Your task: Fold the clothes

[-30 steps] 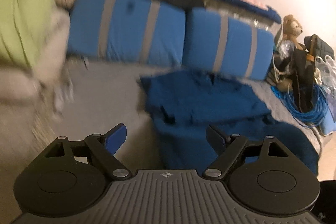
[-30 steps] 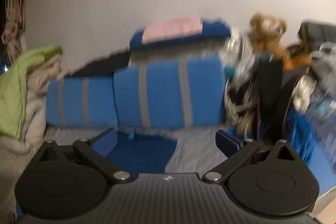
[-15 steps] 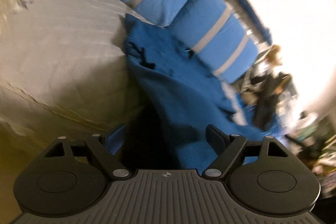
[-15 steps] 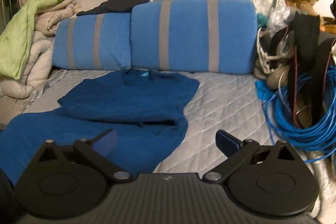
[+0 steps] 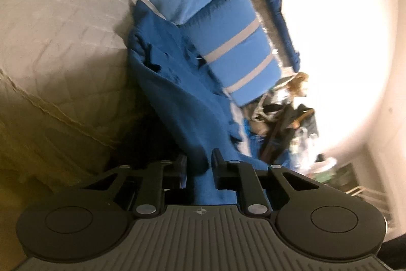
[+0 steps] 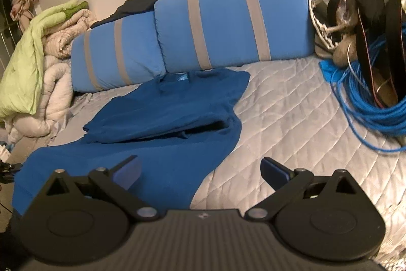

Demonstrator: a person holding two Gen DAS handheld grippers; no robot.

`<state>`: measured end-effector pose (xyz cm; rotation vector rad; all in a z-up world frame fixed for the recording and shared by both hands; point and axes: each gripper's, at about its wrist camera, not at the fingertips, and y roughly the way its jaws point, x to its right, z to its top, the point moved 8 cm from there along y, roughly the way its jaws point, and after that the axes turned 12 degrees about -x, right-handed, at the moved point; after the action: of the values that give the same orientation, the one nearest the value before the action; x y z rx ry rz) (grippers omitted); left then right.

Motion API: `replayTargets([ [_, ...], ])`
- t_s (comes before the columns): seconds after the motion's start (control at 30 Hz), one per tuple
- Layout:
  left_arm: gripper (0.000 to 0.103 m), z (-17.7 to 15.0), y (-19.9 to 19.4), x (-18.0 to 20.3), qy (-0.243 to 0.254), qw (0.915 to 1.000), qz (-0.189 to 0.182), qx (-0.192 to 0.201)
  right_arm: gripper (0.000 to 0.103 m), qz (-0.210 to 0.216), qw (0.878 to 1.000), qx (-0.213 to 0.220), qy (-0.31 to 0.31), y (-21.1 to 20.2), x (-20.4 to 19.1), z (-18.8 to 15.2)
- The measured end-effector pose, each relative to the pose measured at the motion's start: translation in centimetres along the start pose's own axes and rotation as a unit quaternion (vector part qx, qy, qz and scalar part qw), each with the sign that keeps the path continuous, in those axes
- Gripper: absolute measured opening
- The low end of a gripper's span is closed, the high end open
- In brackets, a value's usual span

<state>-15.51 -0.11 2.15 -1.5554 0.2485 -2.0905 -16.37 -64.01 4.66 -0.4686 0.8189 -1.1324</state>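
Newly narrowed left gripper (image 5: 199, 164) (closing) apparently around shirt (image 5: 187, 103) hem.

One blue garment (image 6: 162, 123) is lying on one grey quilt (image 6: 291, 118). Two blue bolsters are sitting behind it, a left one (image 6: 114, 55) and a right one (image 6: 228, 19), each showing two grey stripes. One coil of blue cable (image 6: 368, 108) is resting at the right. One green blanket (image 6: 28, 62) is lying on one pile of beige bedding (image 6: 55, 83). Two grippers are showing, one left (image 5: 199, 164) and one right (image 6: 200, 170).
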Motion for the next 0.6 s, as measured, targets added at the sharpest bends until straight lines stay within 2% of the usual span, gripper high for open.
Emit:
replayTargets([
  [0.13,0.019,-0.2,0.3,0.5,0.0,1.0,-0.006,-0.005,0.103,0.014,1.0,-0.004,0.014,0.3,0.2,-0.7],
  [0.17,0.017,-0.1,0.4,0.6,0.0,1.0,-0.006,-0.005,0.103,0.018,1.0,-0.007,0.018,0.5,0.3,-0.9],
  [0.2,0.01,-0.1,0.5,0.6,0.001,1.0,-0.002,-0.004,0.103,0.022,0.999,-0.009,0.022,0.6,0.3,-1.1],
  [0.33,0.007,-0.2,0.6,0.3,-0.01,0.9999,0.014,0.002,0.103,0.045,0.998,-0.027,0.041,1.5,0.8,-2.5],
  [0.43,0.007,-0.2,0.5,0.4,-0.007,0.9996,0.025,0.004,0.103,0.102,0.991,-0.04,0.074,1.9,1.1,-3.8],
  [0.6,0.007,-0.2,0.5,0.4,-0.007,0.9995,0.03,0.005,0.094,0.218,0.967,-0.059,0.115,2.4,1.3,-5.6],
])
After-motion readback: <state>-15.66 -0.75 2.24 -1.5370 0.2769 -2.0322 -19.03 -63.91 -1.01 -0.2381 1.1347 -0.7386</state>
